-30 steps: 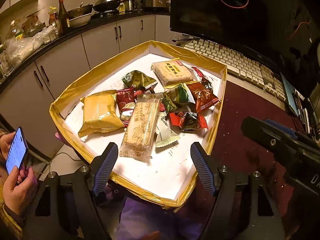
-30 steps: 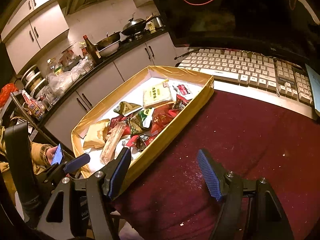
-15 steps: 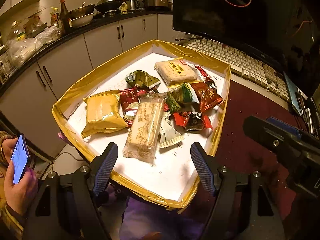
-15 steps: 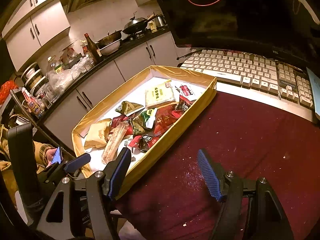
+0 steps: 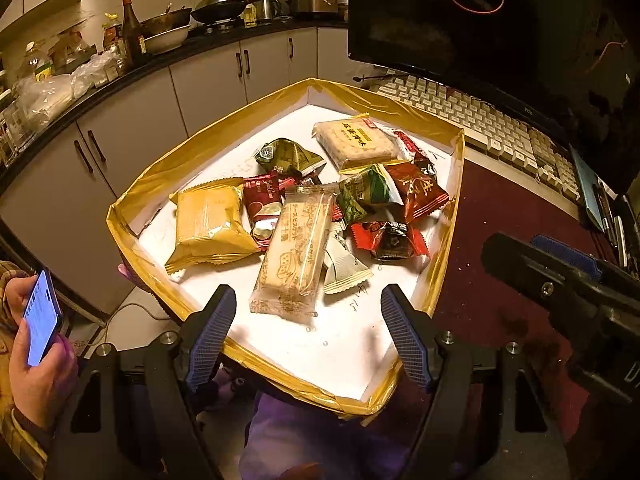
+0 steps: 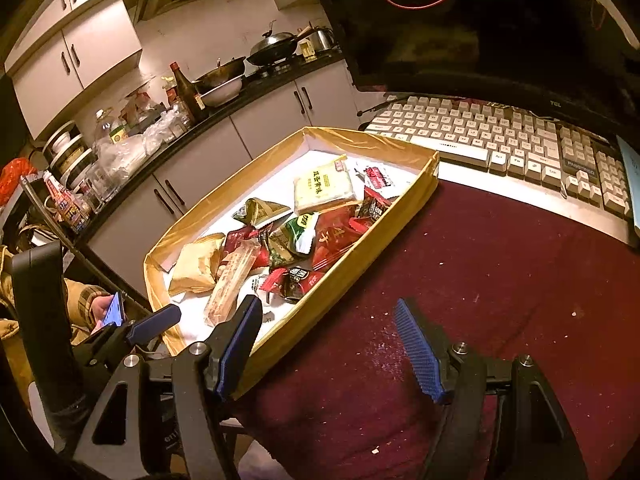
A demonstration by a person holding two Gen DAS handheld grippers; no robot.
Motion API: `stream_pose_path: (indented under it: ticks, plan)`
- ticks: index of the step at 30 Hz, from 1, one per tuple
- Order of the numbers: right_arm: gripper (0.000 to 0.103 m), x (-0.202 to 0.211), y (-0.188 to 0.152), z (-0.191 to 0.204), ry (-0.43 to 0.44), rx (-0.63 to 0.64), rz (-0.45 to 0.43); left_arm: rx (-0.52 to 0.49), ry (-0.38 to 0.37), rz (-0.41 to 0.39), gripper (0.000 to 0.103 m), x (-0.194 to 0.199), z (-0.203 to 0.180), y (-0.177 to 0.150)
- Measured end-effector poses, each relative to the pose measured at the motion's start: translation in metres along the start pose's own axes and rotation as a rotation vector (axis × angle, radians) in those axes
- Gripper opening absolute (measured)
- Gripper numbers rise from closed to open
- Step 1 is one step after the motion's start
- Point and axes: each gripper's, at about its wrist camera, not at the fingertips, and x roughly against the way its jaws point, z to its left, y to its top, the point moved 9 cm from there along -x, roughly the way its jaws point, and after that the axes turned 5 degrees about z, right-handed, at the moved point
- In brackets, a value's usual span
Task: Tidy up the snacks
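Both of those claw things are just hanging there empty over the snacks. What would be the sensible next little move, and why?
Probably lower the left gripper onto the long clear biscuit pack. Its jaws stand open and empty, that pack lies nearest between them on top of the pile, and the right gripper hangs over the red cloth, outside the tray.

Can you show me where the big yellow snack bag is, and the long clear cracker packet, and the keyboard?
yellow snack bag [image 5: 210, 226], left wrist view, middle of its front.
long clear cracker packet [image 5: 298, 250], left wrist view, middle of the wrapper.
keyboard [image 6: 500, 138], right wrist view, middle keys.
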Motion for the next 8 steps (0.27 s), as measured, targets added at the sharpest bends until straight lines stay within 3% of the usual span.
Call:
stream_pose_path:
  ticks: [8]
  plan:
    - [0.071,0.0035,-0.0001,0.0043,0.001,0.010,-0.005,0.005,0.008,-0.016,0.075,0.0036,0.0042,-0.0001]
